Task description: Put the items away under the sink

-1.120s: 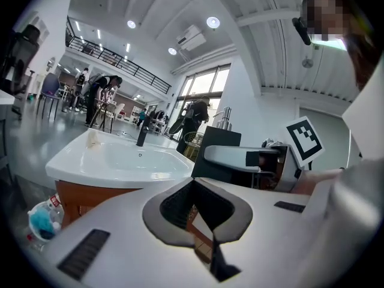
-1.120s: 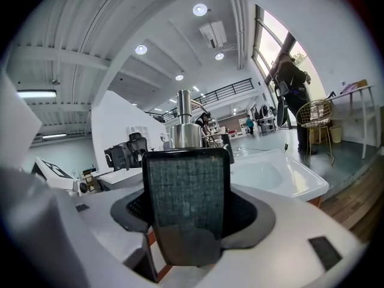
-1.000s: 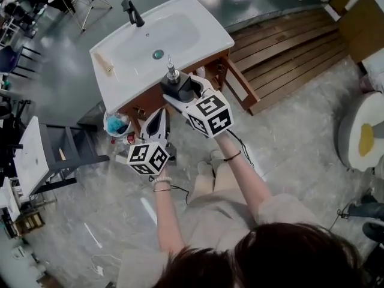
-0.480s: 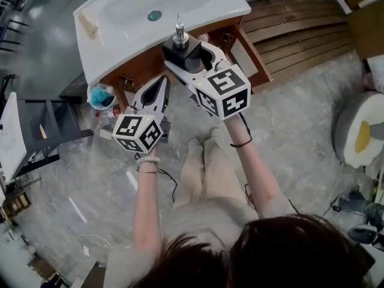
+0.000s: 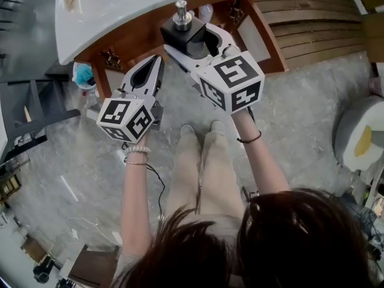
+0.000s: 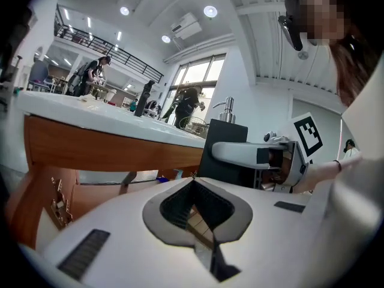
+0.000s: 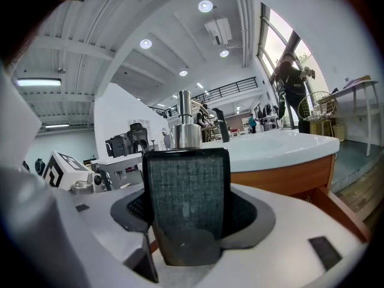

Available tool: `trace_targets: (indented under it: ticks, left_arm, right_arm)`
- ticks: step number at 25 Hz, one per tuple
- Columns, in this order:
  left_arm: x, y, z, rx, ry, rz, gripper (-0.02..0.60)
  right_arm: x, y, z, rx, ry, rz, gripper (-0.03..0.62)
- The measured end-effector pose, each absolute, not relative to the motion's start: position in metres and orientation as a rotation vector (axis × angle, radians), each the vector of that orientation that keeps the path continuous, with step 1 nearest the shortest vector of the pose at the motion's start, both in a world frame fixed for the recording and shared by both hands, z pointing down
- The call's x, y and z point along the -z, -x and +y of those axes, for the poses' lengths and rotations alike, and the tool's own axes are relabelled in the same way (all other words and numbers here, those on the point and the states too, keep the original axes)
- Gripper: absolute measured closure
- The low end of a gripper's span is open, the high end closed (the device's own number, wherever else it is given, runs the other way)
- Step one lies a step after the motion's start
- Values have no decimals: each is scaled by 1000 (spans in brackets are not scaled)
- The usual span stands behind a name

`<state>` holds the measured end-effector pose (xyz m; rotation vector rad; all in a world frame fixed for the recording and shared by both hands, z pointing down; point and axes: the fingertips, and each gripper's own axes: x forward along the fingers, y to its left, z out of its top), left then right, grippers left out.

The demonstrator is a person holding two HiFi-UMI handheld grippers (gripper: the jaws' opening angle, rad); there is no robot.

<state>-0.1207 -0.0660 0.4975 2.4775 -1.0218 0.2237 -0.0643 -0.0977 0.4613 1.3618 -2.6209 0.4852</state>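
- The dispenser [image 5: 187, 39], black with a metal pump, stands upright in my right gripper [image 5: 198, 47], whose jaws clamp its two sides. I judge it is held upright so nothing leaks and the pump stays clear.
- It hangs in the air just in front of the sink's [image 5: 90, 35] front edge. In the right gripper view its top is about level with the rim, so it is not yet underneath.
- The wooden cabinet [image 5: 129, 41] below that front edge is where it belongs. I would have to lower the dispenser first to pass under the rim.
- My left gripper [image 5: 155, 63] is pinched closed on nothing, its tips pointing toward the cabinet's left front corner. It sits beside the right gripper without touching it, probably ready to help at the cabinet.
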Motion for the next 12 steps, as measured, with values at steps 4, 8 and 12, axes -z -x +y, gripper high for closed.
trace_targets:
  ticks: [4, 8, 12]
  left_arm:
    - [-521, 116, -72, -238, -2476, -1051, 578]
    - [-549, 113, -66, -233, -2469, -1070, 578]
    - [-578, 114, -72, -220, -2462, -1102, 578]
  right_arm:
    - [-486, 61, -105, -464, -1347, -2625, 272]
    - [-513, 66, -98, -447, -1324, -2649, 272]
    - [-542, 70, -101, -412, -1284, -2668, 272]
